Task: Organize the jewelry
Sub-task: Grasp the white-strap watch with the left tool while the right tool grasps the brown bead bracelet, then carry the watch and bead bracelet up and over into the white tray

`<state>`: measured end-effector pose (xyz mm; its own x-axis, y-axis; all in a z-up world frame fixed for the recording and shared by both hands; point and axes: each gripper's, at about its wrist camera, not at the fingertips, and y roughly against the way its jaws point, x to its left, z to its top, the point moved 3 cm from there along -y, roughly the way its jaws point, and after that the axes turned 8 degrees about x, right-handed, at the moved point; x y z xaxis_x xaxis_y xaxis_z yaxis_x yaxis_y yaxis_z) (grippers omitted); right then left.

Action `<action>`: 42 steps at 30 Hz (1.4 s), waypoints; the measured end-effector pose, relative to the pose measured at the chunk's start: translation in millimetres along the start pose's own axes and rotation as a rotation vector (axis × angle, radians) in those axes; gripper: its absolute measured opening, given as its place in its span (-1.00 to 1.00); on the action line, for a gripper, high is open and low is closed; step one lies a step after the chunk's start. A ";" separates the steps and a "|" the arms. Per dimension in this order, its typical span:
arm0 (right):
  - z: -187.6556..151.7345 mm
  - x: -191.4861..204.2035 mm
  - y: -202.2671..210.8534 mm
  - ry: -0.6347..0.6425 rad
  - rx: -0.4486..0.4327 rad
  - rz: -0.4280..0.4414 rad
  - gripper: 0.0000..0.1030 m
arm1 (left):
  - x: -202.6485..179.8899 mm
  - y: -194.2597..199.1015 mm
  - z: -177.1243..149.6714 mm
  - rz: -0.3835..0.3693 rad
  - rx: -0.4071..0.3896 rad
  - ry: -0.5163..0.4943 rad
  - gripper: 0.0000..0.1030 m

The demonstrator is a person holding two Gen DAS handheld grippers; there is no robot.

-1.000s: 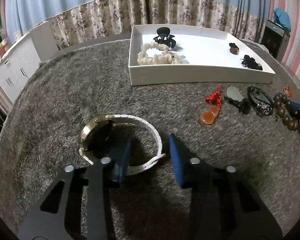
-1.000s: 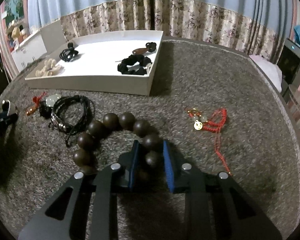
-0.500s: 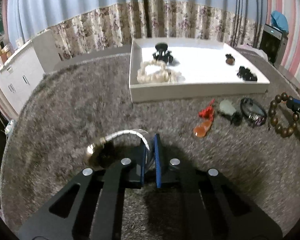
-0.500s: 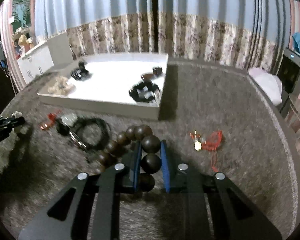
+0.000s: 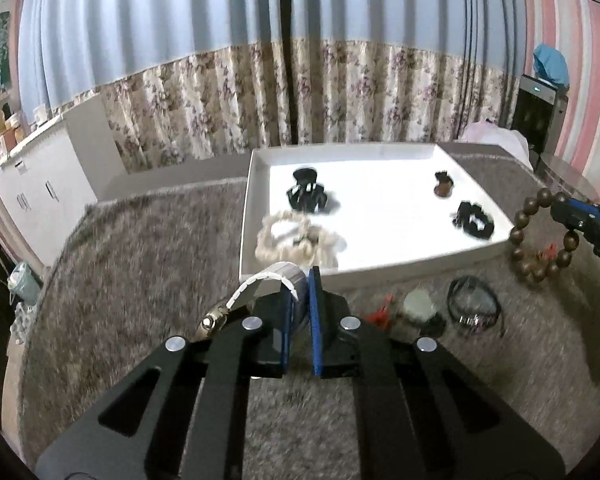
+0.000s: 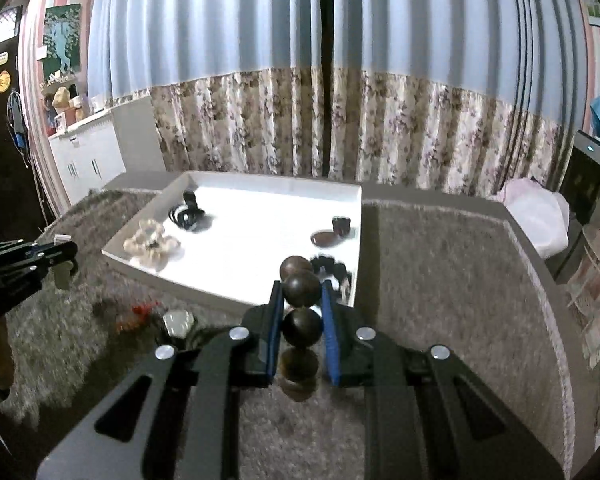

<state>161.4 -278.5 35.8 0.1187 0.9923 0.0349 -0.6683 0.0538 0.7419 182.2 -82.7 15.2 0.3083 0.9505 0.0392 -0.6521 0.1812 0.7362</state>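
Left wrist view: left gripper [image 5: 299,300] clamps the white-strapped gold-cased wristwatch [image 5: 256,292], lifted above the grey shaggy rug [image 5: 140,264]. Right gripper [image 6: 302,308] grasps the dark wooden bead bracelet [image 6: 302,290]. Just ahead of both sits the white shallow tray [image 5: 380,216].

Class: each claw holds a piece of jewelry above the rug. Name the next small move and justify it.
Probably carry both forward over the white tray: the left claw grips the watch, the right claw the wooden bead bracelet, and the tray's middle lies bare.
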 end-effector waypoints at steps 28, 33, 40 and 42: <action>59.7 12.0 -34.6 -0.030 -0.021 0.059 -0.64 | -13.3 -39.5 82.8 -0.026 -0.017 0.013 -0.89; 66.9 12.6 -51.0 -0.034 -0.009 0.062 -0.64 | -16.6 -58.7 91.0 -0.029 -0.002 0.024 -0.89; 80.5 11.5 -72.9 -0.034 0.001 0.066 -0.64 | -19.5 -80.3 97.9 -0.033 0.018 0.028 -0.89; 81.8 11.9 -74.6 -0.034 0.001 0.069 -0.64 | -20.6 -85.6 100.8 -0.034 0.020 0.028 -0.89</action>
<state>272.8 -279.9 35.6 0.0976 0.9893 0.1086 -0.6749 -0.0144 0.7378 301.5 -143.2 19.5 0.3102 0.9506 -0.0048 -0.6275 0.2086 0.7502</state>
